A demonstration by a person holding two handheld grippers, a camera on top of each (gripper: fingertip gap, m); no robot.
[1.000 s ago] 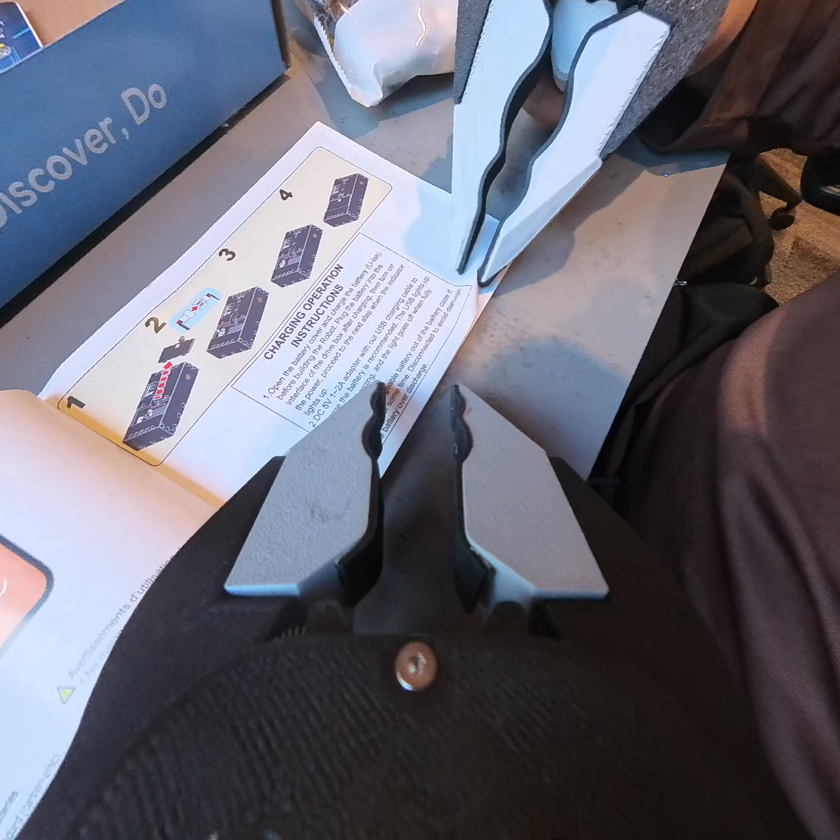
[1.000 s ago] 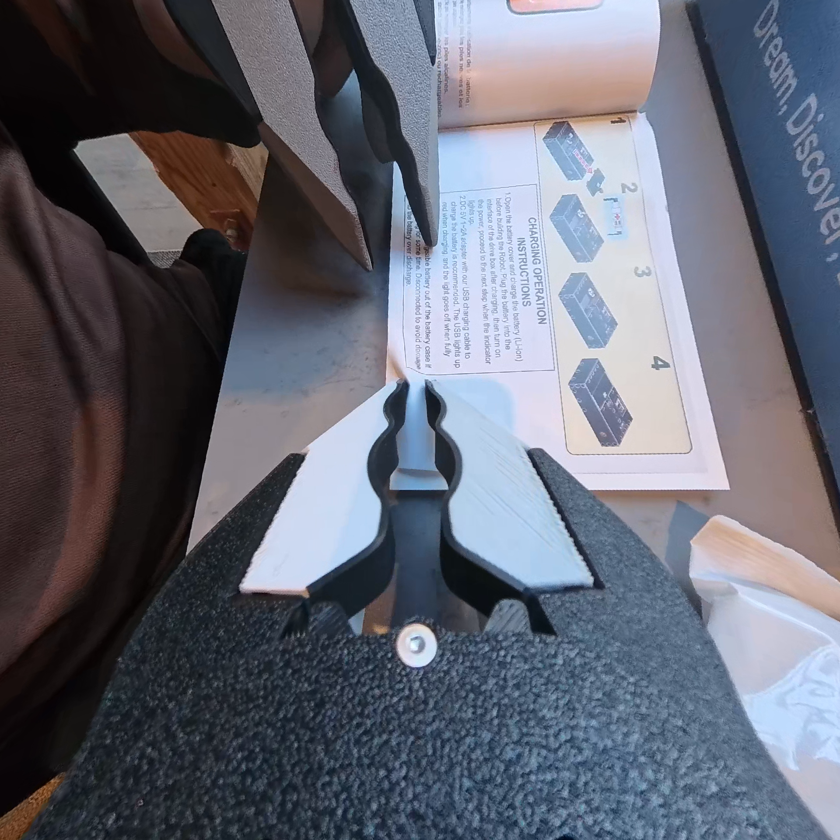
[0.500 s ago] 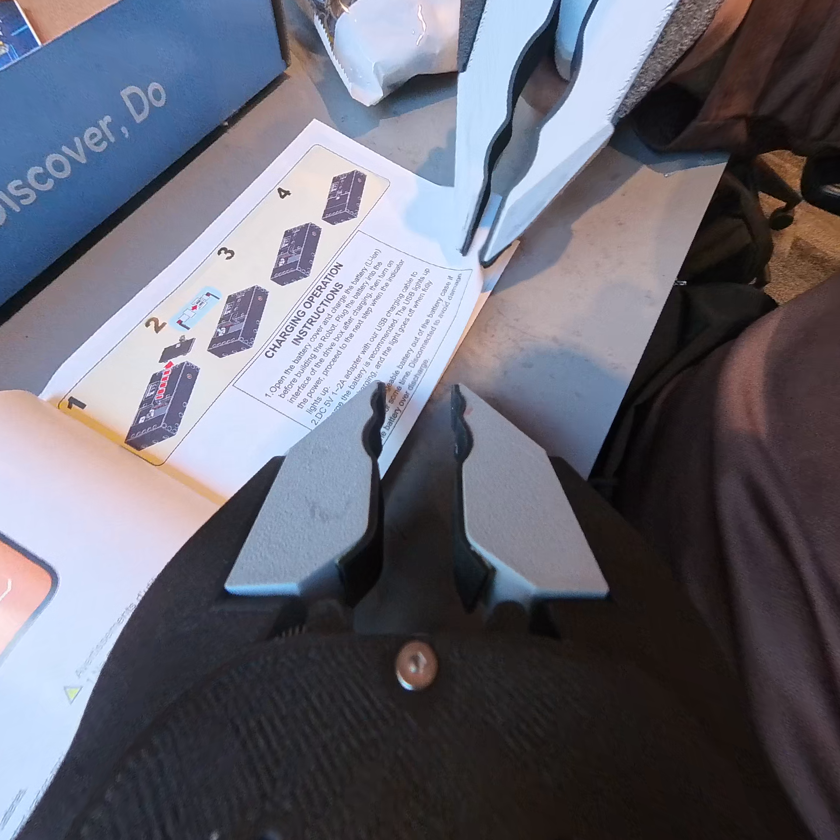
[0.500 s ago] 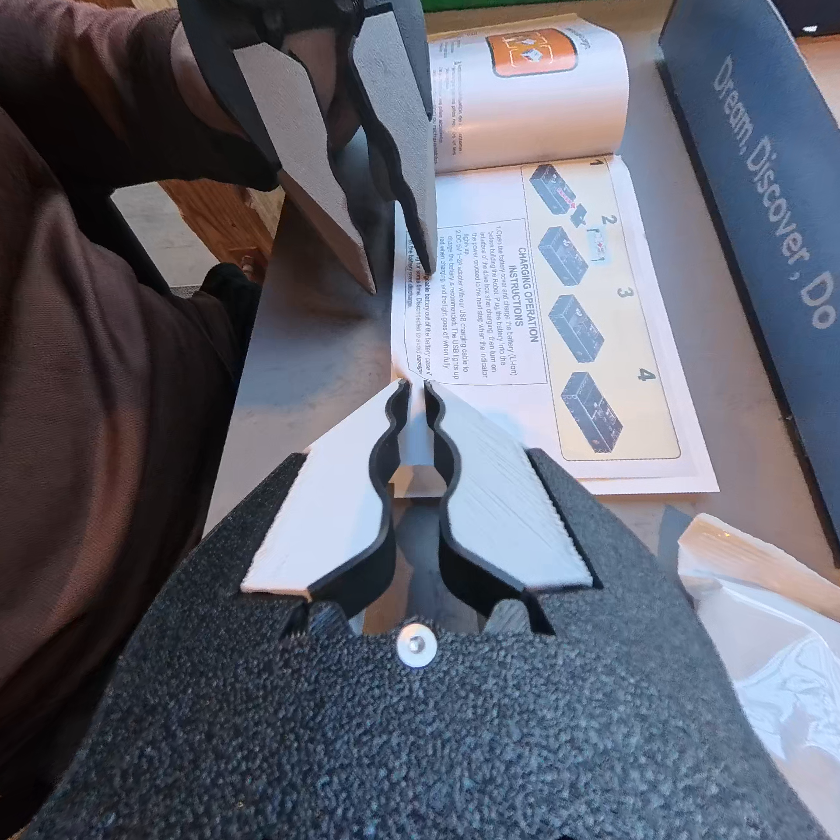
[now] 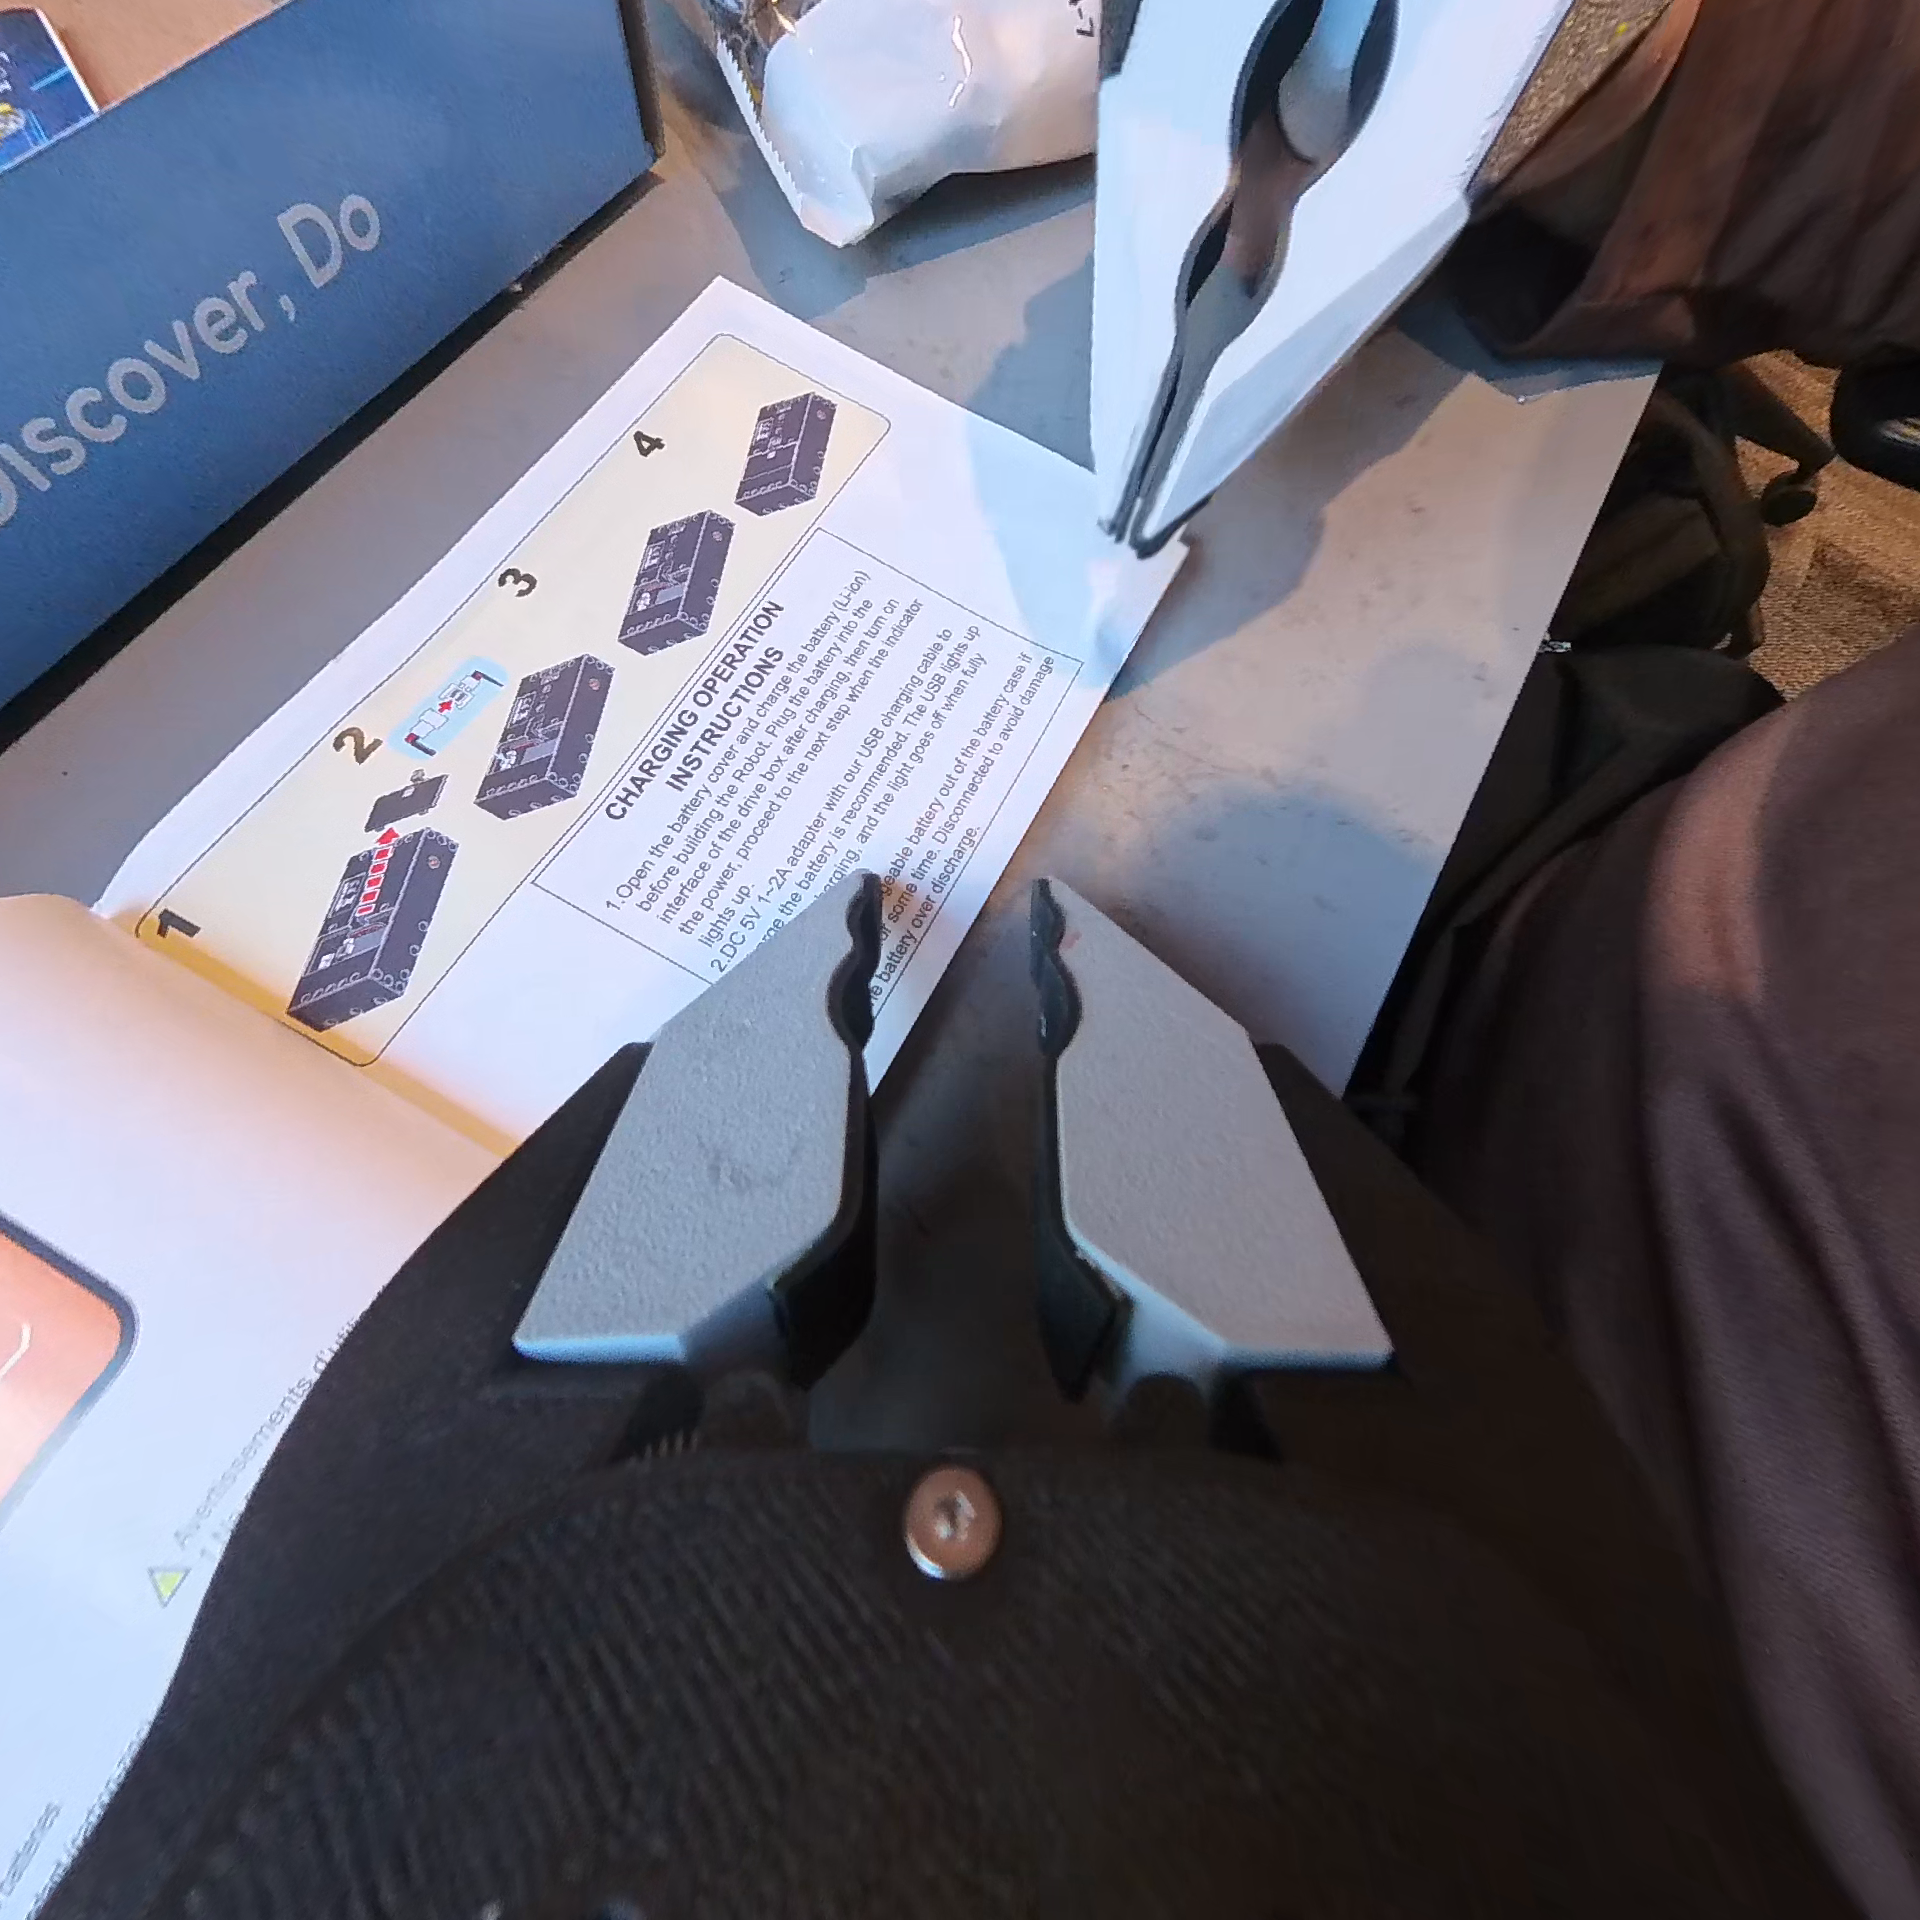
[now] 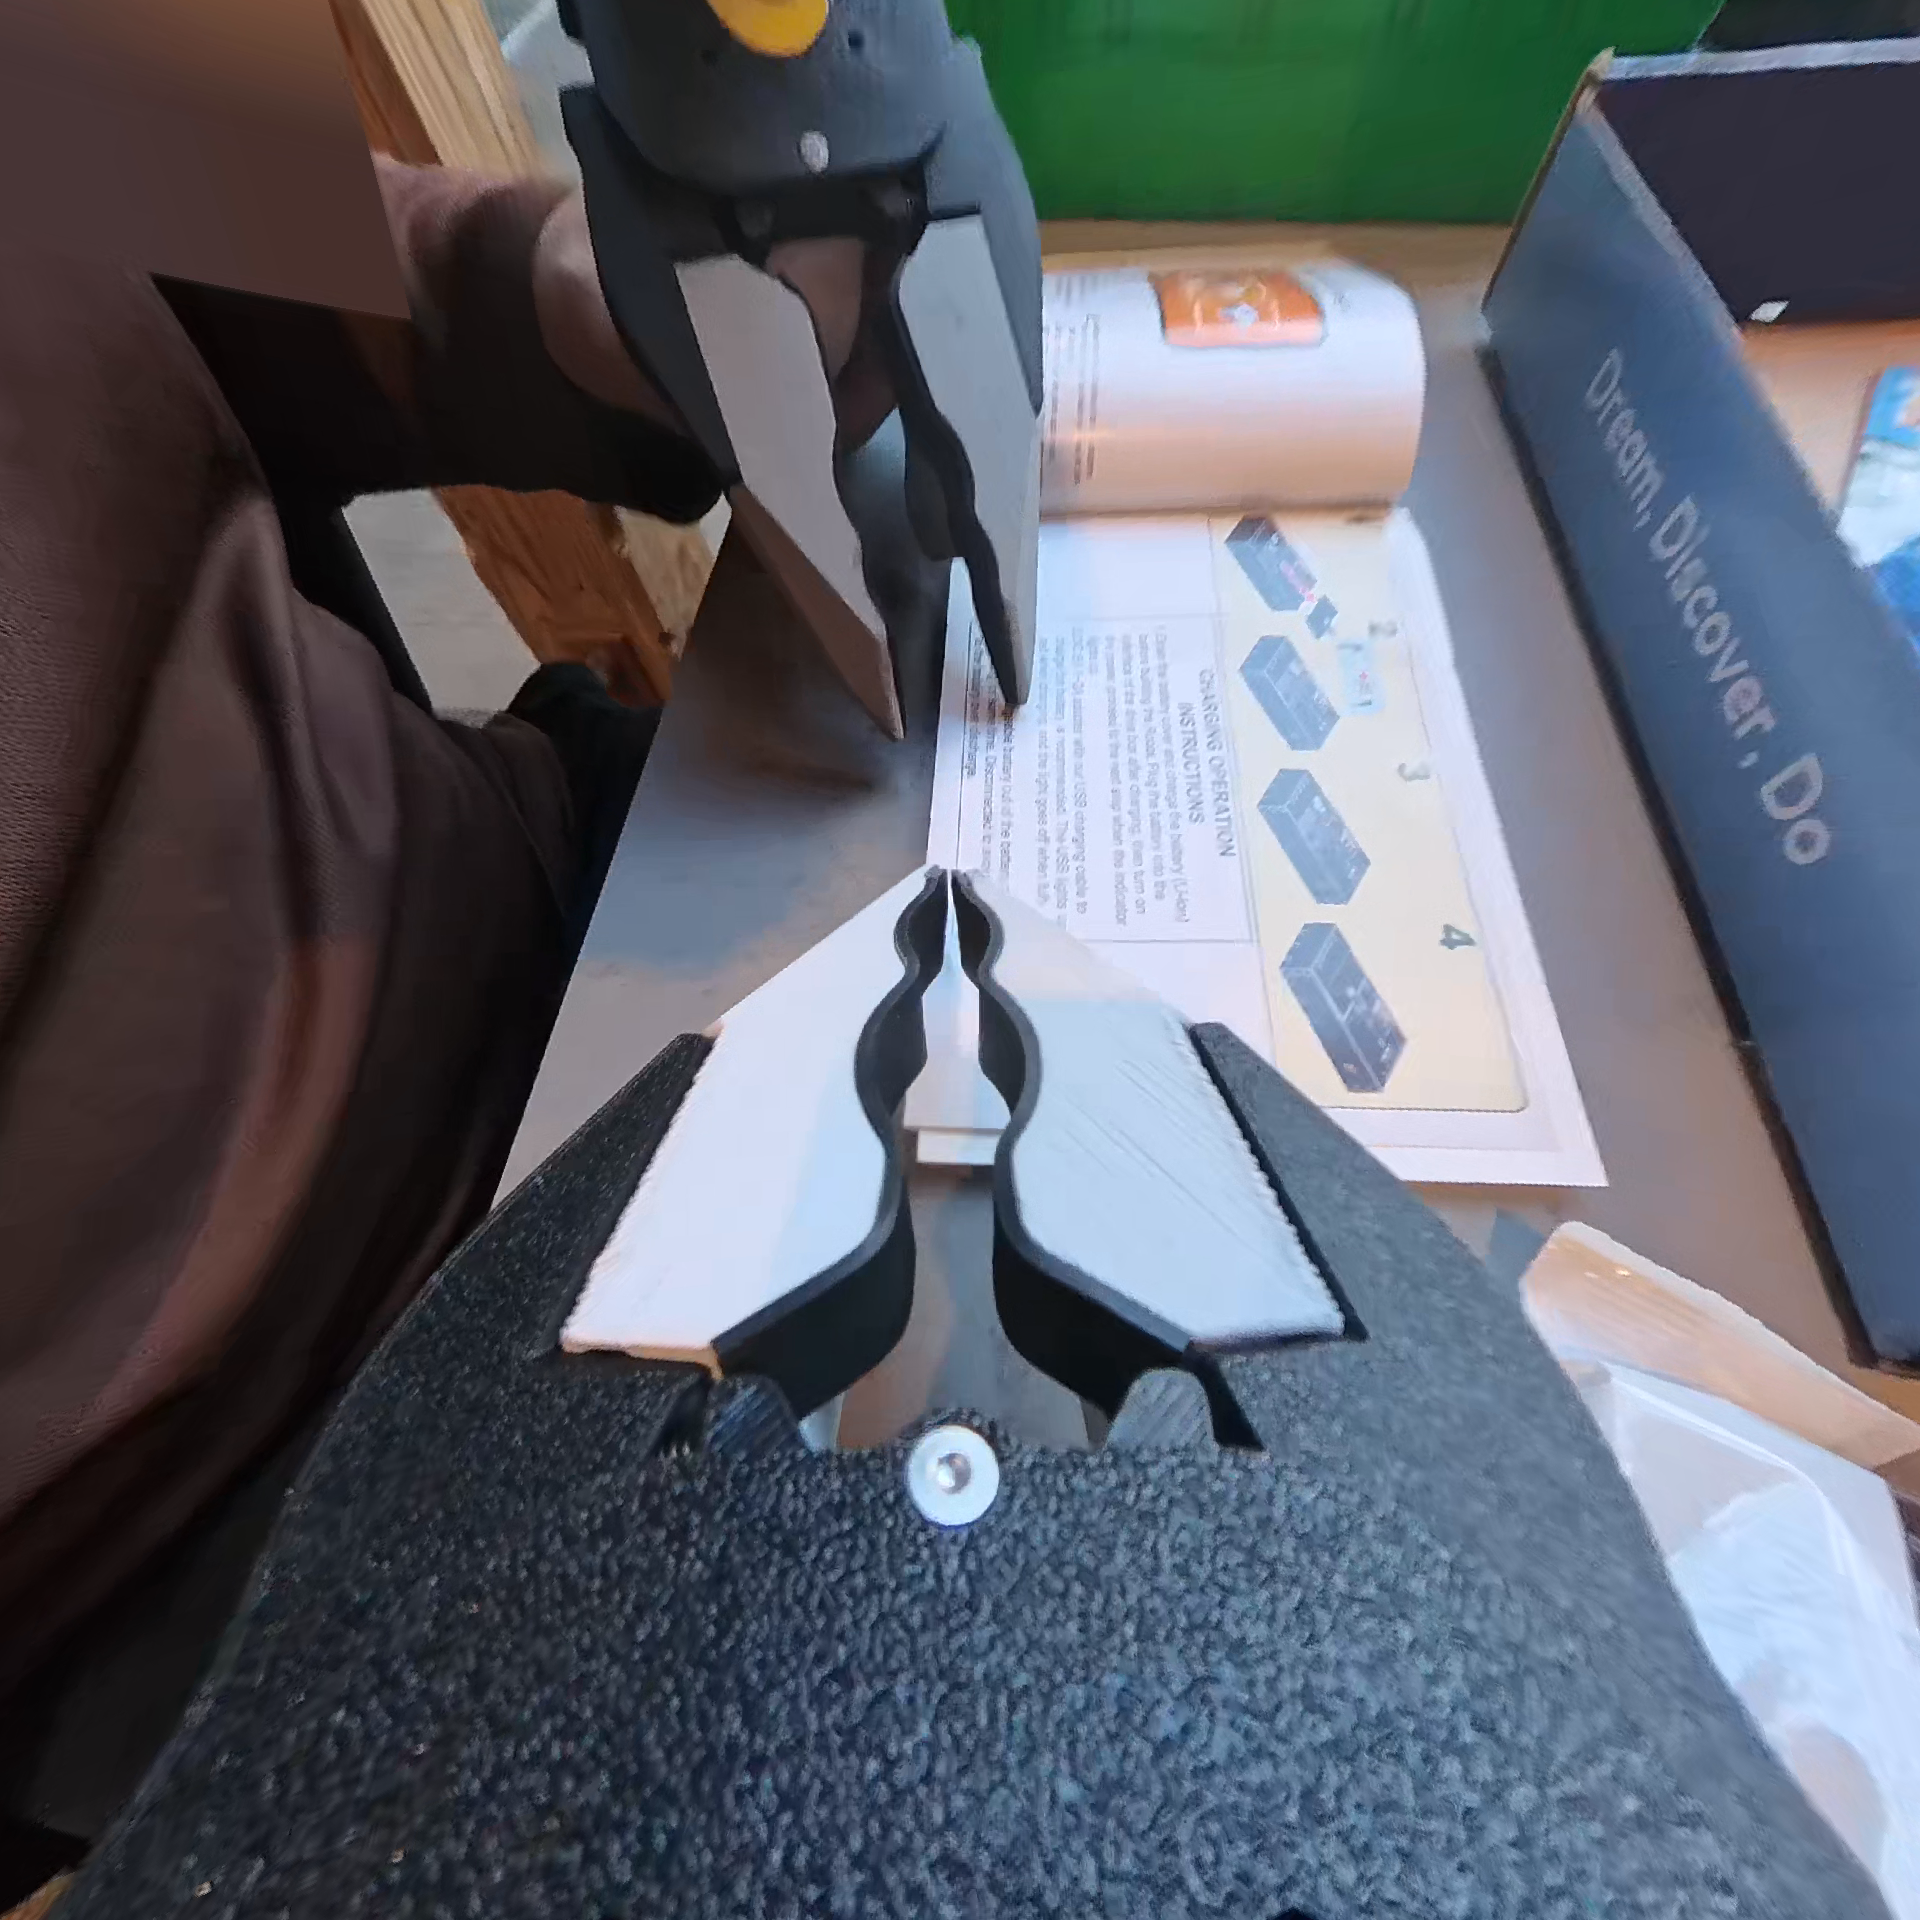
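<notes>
Blue box (image 5: 260,260) and white bag (image 5: 914,114) flank the booklet (image 5: 727,665)

Warm light falls on my grey flat table (image 5: 1278,727) from the upper right of the frame. My right white gripper (image 5: 1138,525) drops a soft dark shadow on the white paper booklet page (image 5: 727,665). The shiny white plastic bag (image 5: 914,114) glares at the top. My left view is sharp. My right view is blurry, mostly at the top and edges, where my left grey gripper (image 6: 951,717) and the dark blue cardboard box (image 6: 1704,644) look smeared. Straight lines bend near the edges.
</notes>
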